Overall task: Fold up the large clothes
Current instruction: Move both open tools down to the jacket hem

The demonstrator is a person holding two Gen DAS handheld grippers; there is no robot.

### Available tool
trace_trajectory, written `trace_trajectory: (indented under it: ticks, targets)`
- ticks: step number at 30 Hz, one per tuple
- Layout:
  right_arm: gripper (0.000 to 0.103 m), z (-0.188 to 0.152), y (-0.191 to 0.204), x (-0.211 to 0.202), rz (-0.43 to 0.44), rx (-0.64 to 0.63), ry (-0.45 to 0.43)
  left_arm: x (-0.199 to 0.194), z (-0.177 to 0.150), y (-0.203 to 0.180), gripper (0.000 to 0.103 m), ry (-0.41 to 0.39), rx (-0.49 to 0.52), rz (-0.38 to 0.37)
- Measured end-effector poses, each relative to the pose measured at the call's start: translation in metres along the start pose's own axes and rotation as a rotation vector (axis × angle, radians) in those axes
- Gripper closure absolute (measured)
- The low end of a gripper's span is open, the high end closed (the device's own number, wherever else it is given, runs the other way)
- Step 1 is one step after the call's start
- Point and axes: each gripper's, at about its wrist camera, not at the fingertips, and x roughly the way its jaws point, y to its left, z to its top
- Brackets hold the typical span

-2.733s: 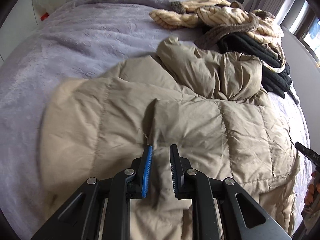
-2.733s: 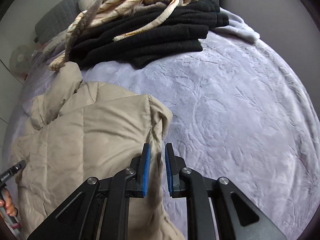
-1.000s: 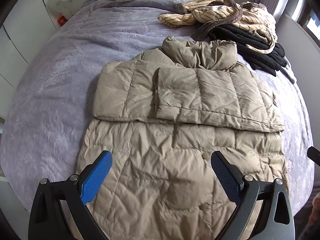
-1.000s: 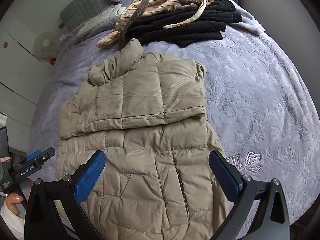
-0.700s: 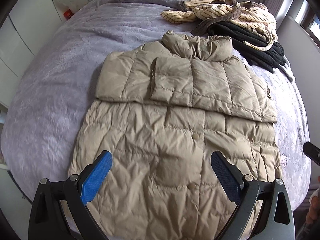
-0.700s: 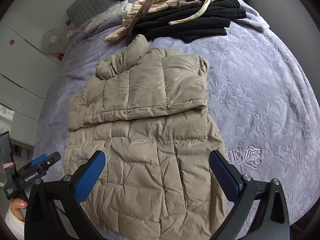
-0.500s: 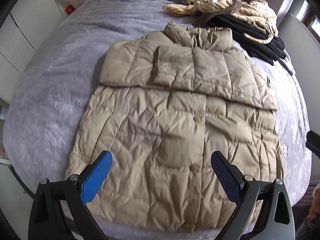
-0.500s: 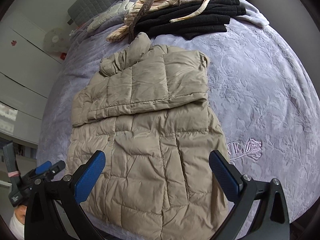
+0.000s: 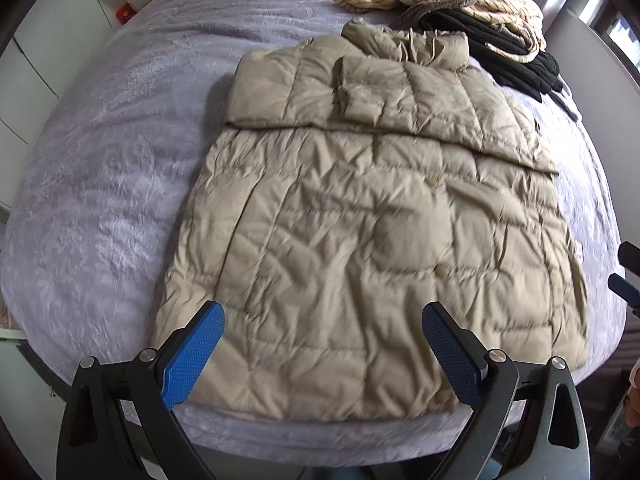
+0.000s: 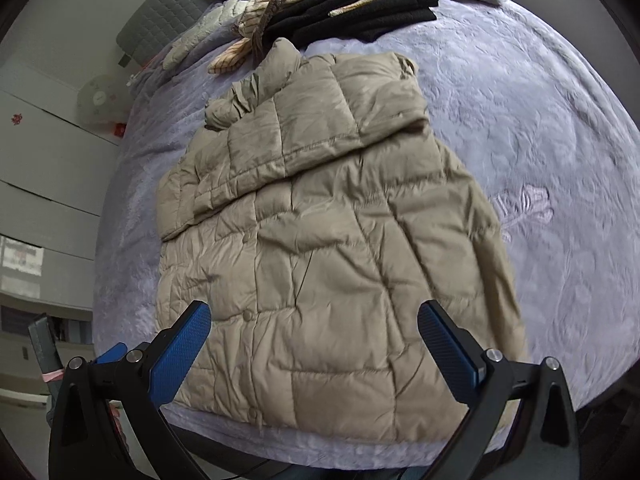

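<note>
Jacket [image 9: 360,240] lies flat on your bed [image 9: 100,160], sleeves folded; both your grippers' fingers [image 9: 192,354] [image 10: 178,354] spread wide, empty; no readable writing.

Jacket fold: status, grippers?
Left gripper open, empty. Right gripper open, empty. Jacket flat on bed, sleeves folded across chest, hem unfolded. Clothes pile beyond collar, clear.

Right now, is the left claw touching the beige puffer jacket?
Apart. In the left wrist view the left claw hangs wide open above the beige puffer jacket, which lies flat and undented on the bed.
</note>
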Motion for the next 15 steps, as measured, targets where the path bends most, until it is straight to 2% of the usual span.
trace_trajectory:
  ticks: [11, 15]
  targets:
    - [0.0, -0.054, 0.009, 0.004, 0.028, 0.101, 0.025, 0.012, -0.032, 0.043, 0.004, 0.028, 0.035, -0.059]
    - [0.0, -0.068, 0.003, 0.007, 0.034, 0.116, 0.067, 0.015, -0.042, 0.065, 0.004, 0.049, -0.025, -0.128]
